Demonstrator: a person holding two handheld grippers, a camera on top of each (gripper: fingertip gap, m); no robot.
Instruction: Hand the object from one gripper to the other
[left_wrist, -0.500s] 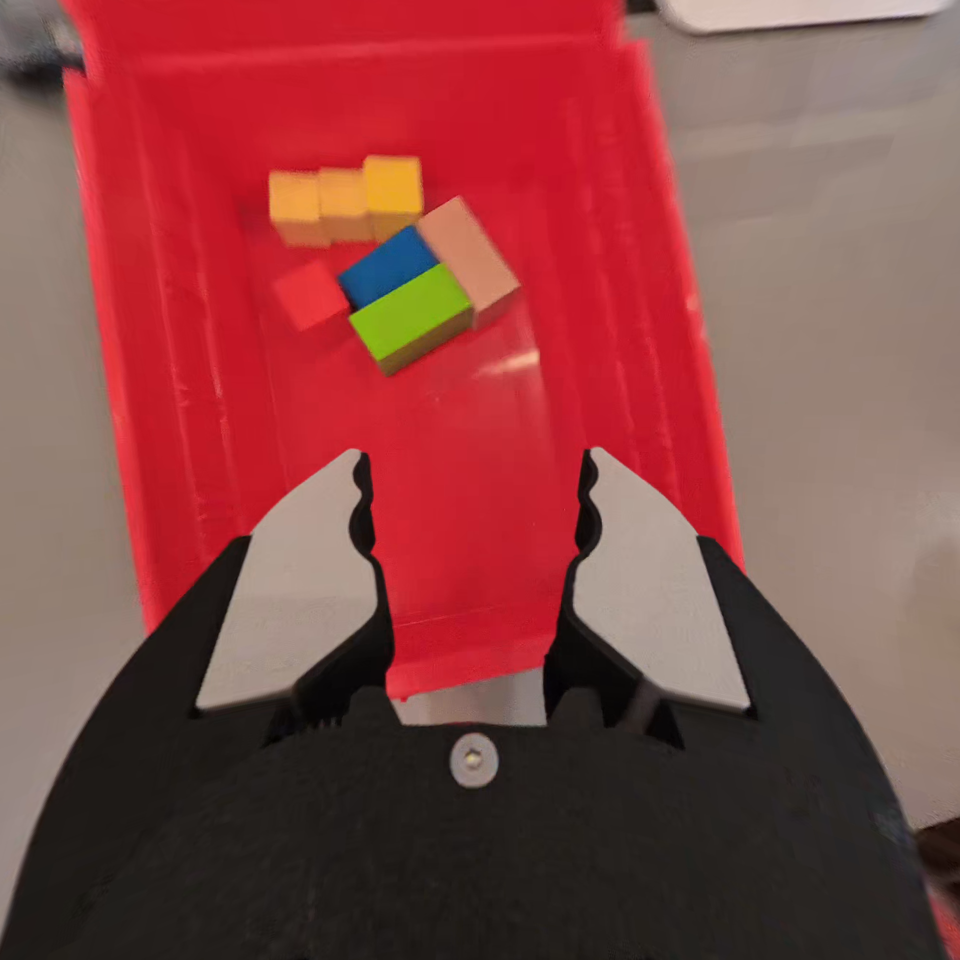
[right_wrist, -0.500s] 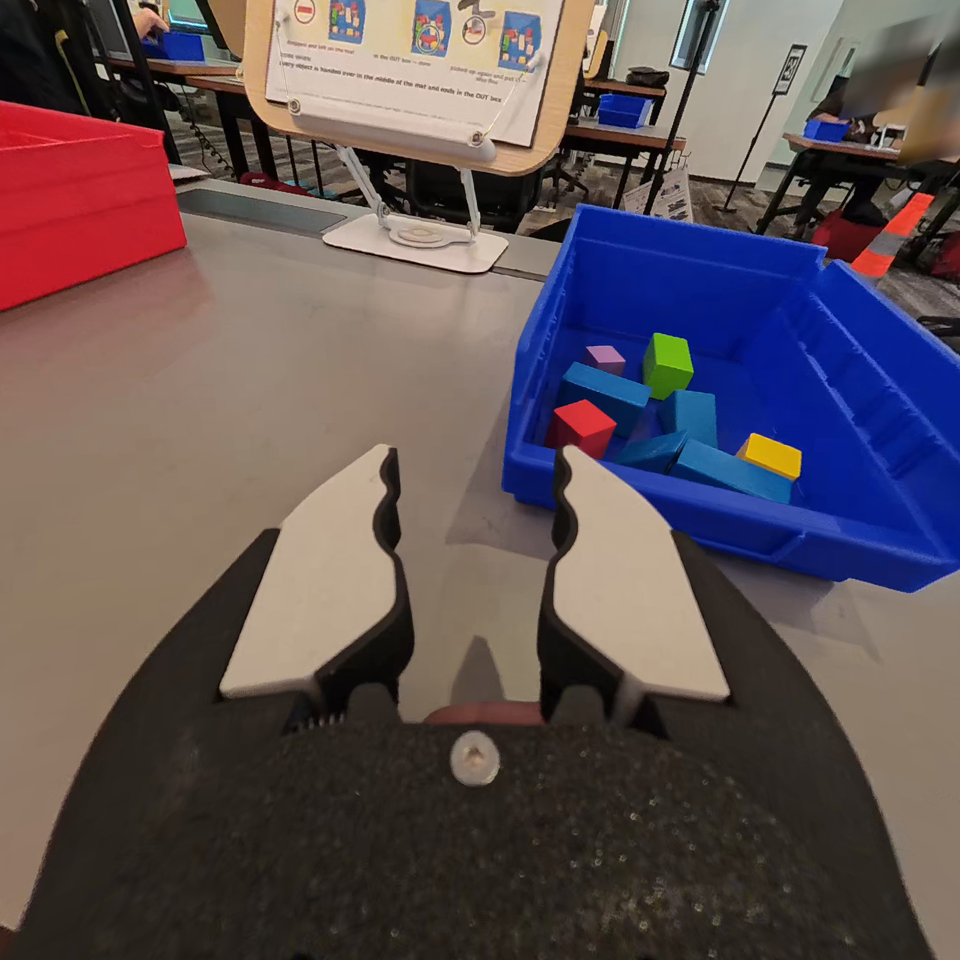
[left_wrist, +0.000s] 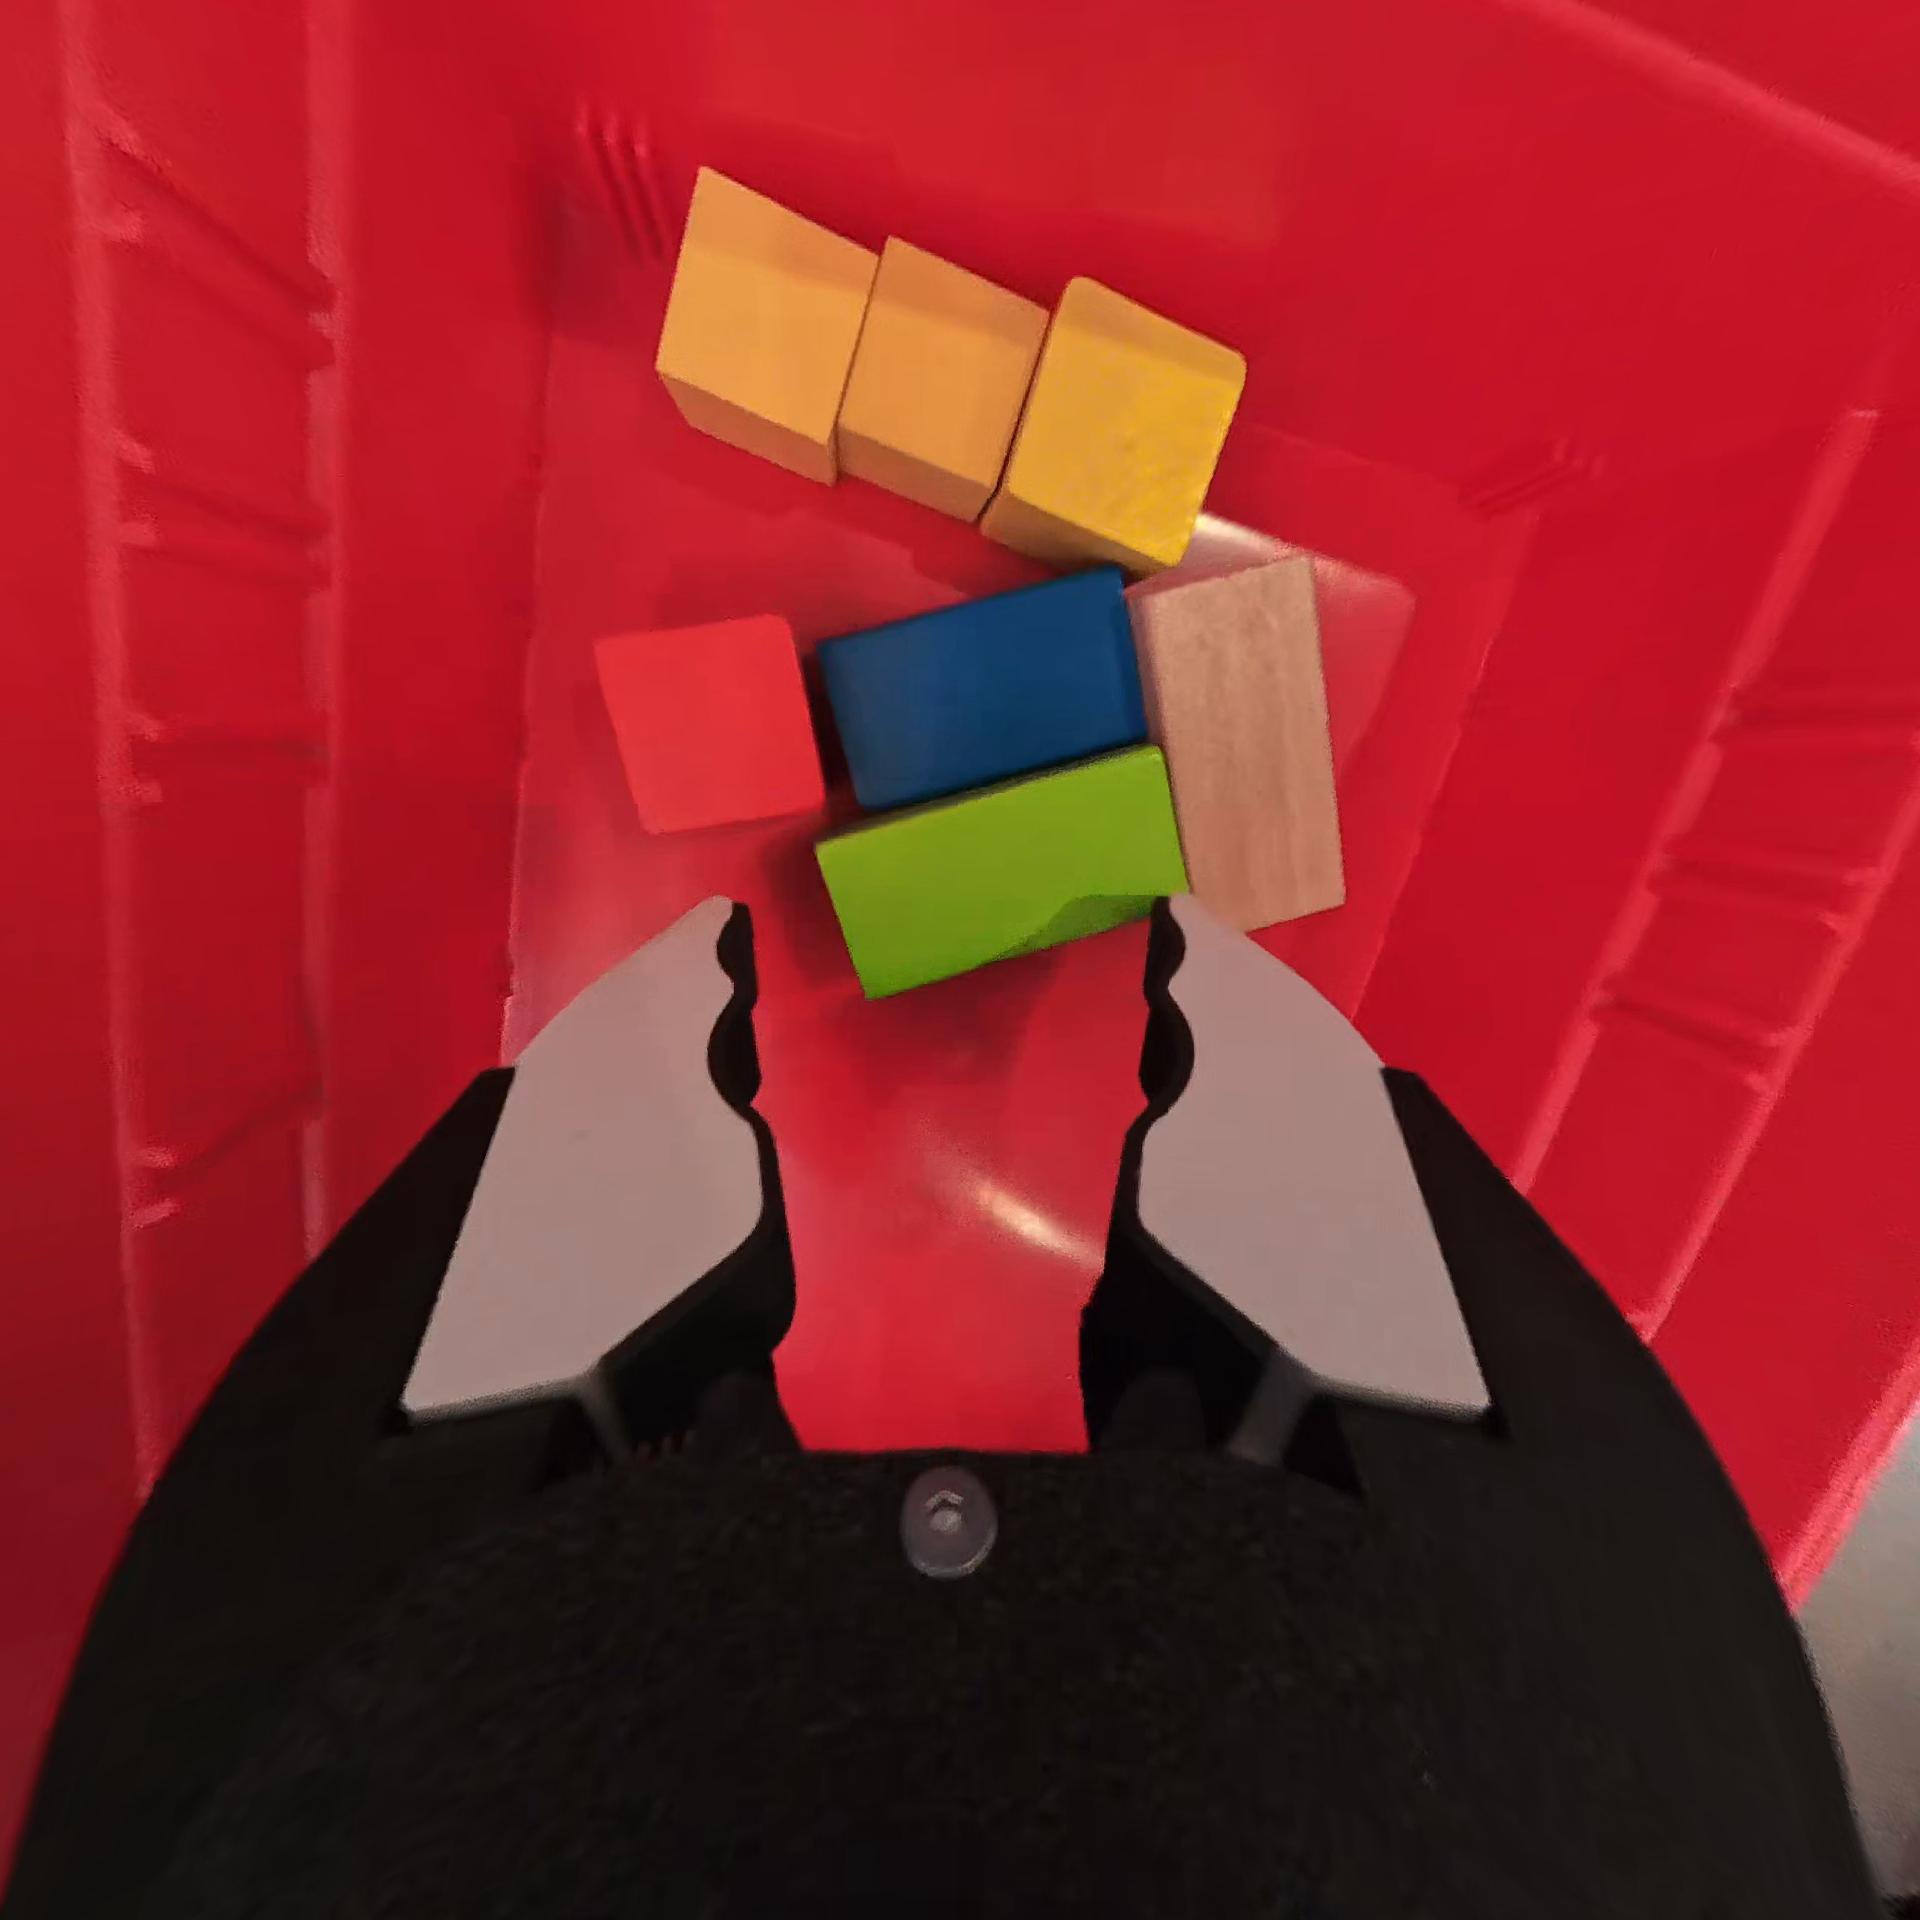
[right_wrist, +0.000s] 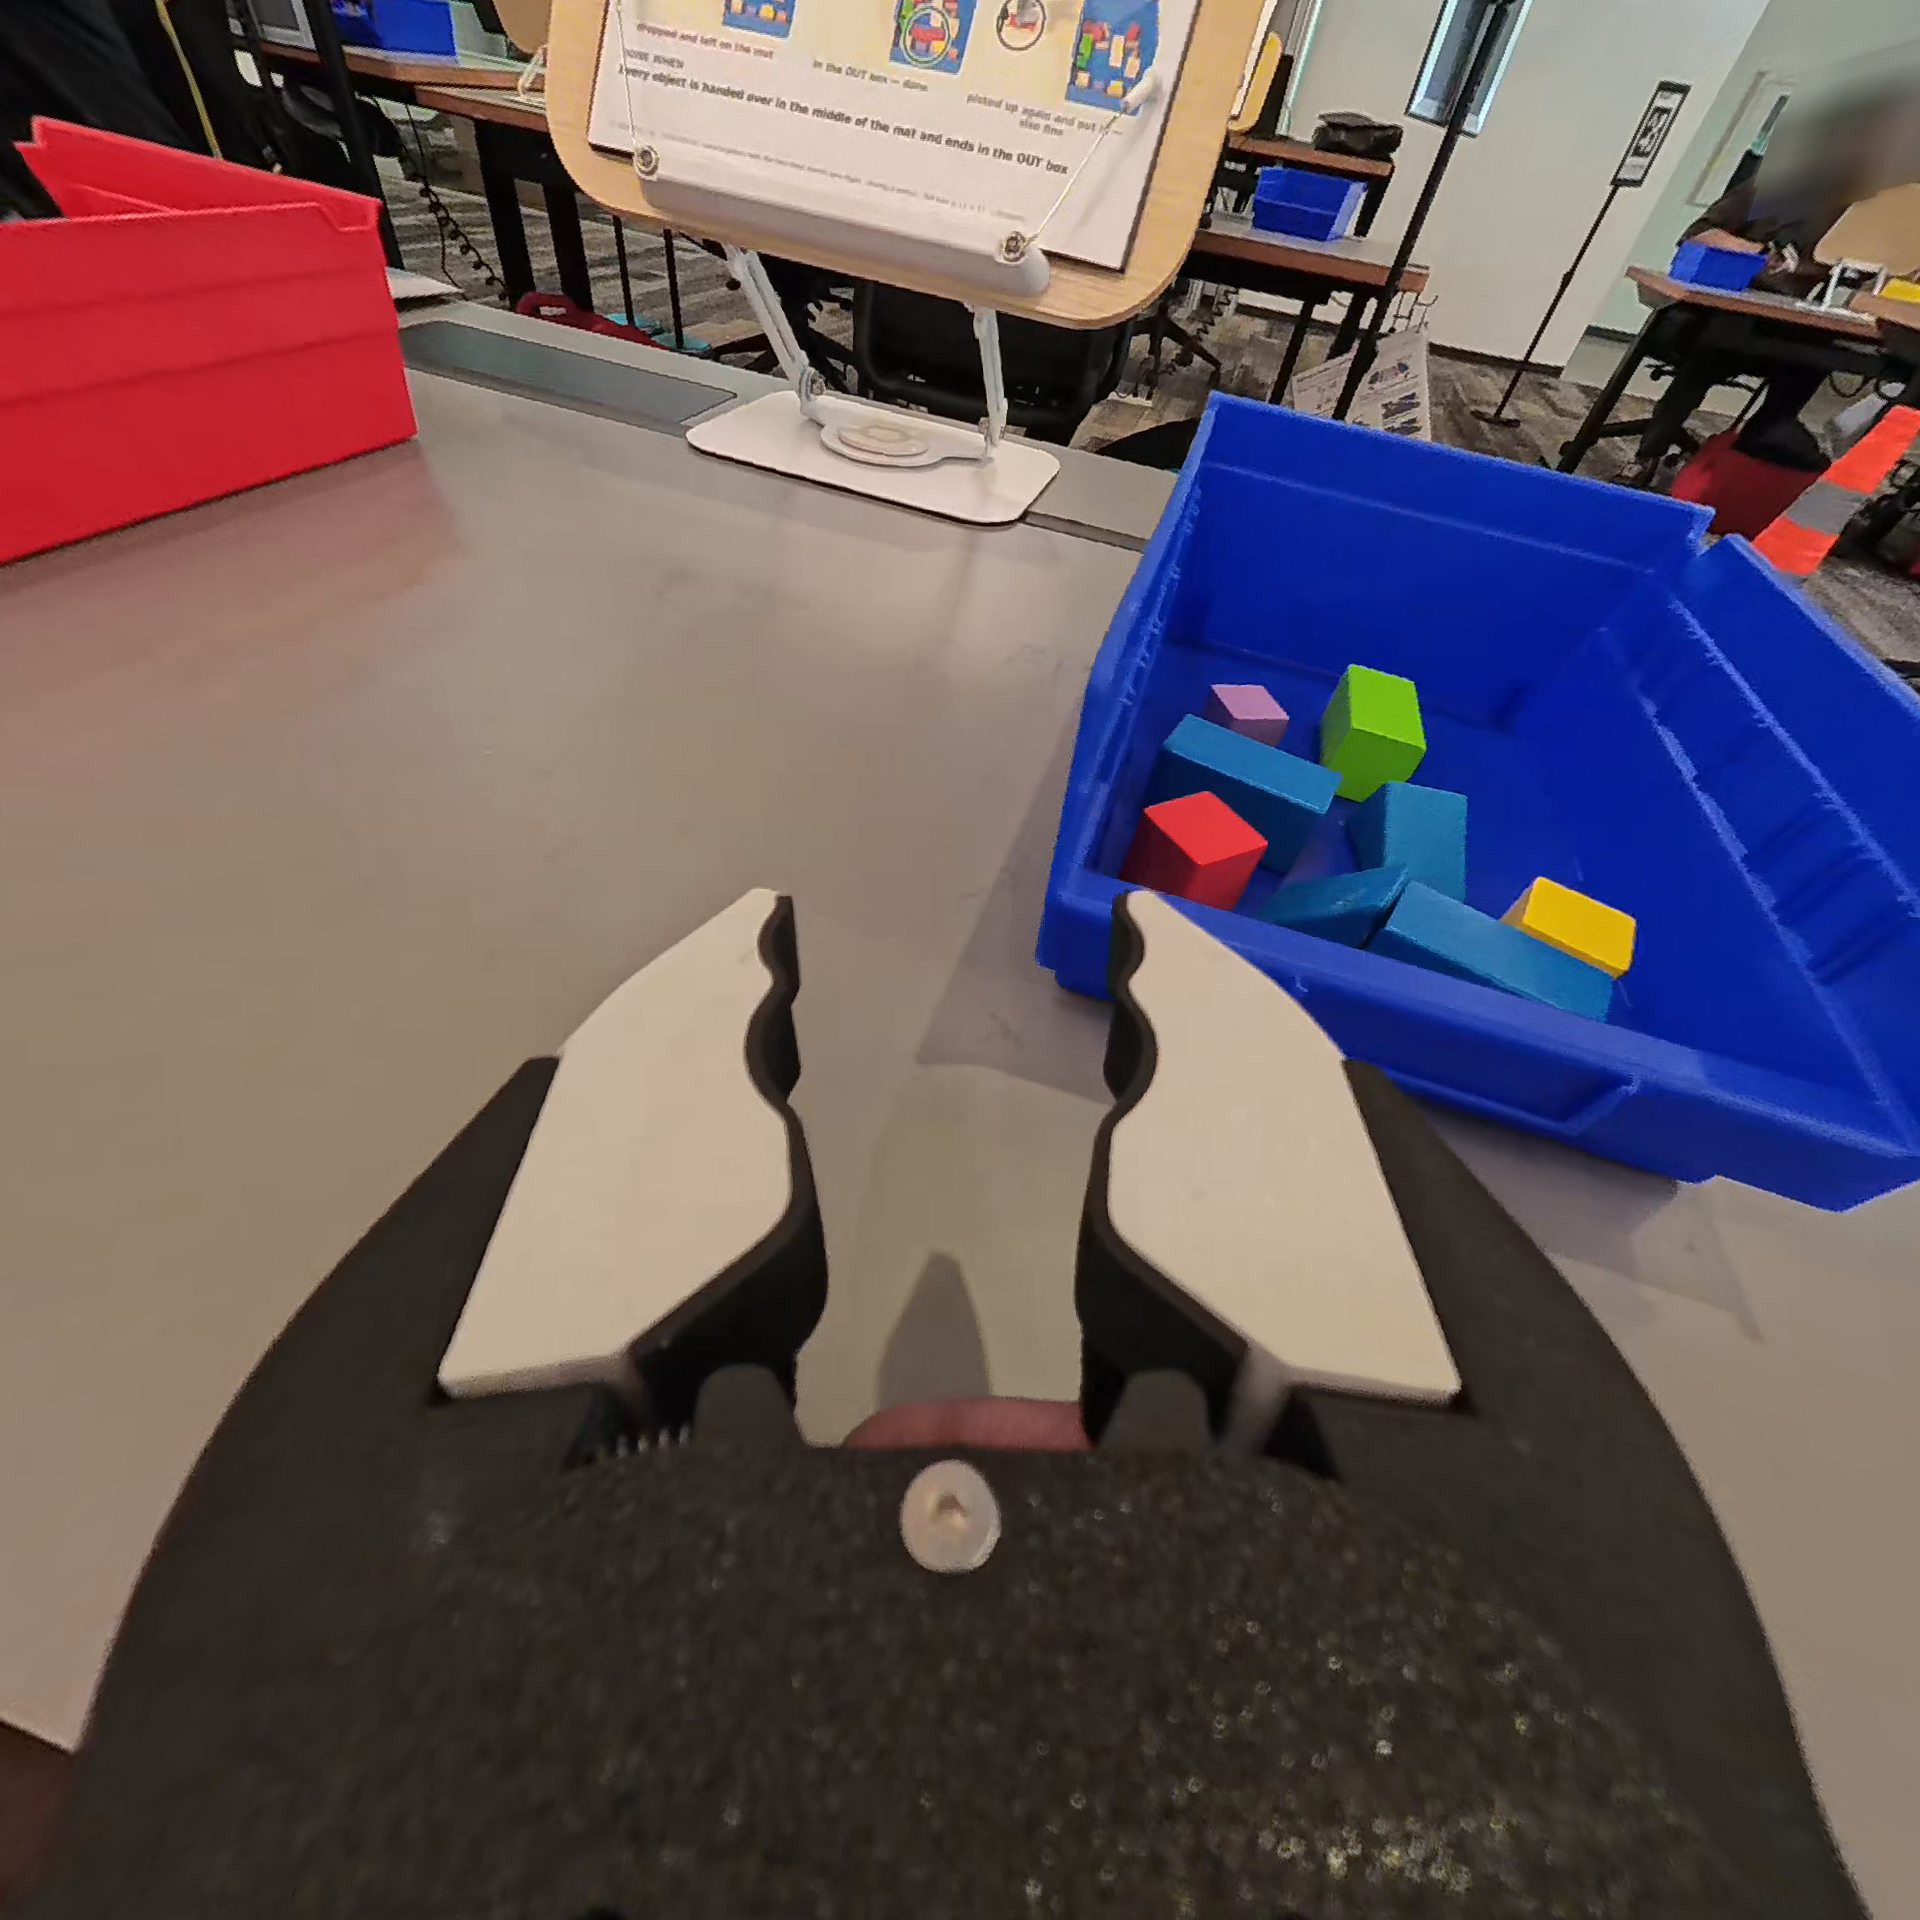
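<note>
Where the blocks lie: inside the red bin (left_wrist: 260, 727), on its floor, none held by either gripper.
Green block (left_wrist: 1003, 868): nearest the left gripper (left_wrist: 948, 920), lying flat just past its fingertips; the right fingertip overlaps its near right corner in the picture, and contact cannot be told.
Blue block (left_wrist: 982, 686): flat, touching the green block's far side.
Wood block (left_wrist: 1242, 743): bare wood, lying against the right ends of the green and blue blocks.
Red cube (left_wrist: 712, 722): just left of the blue block, a thin gap between them.
Yellow blocks (left_wrist: 940, 379): three in a tight row beyond the rest, the rightmost touching the wood block's far end.
Left gripper: jaws wide apart, empty, pointing down into the red bin.
Right gripper (right_wrist: 948, 914): jaws apart, empty, low over the grey table (right_wrist: 416, 779).
Blue bin (right_wrist: 1558, 1081): on the table, ahead and right of the right gripper; it holds a red cube, a green cube, a yellow block, a purple block and several teal blocks.
Red bin, right wrist view: far left on the table, well apart from the blue bin.
Sign stand (right_wrist: 883, 447): at the table's far edge, carrying a printed sheet.
</note>
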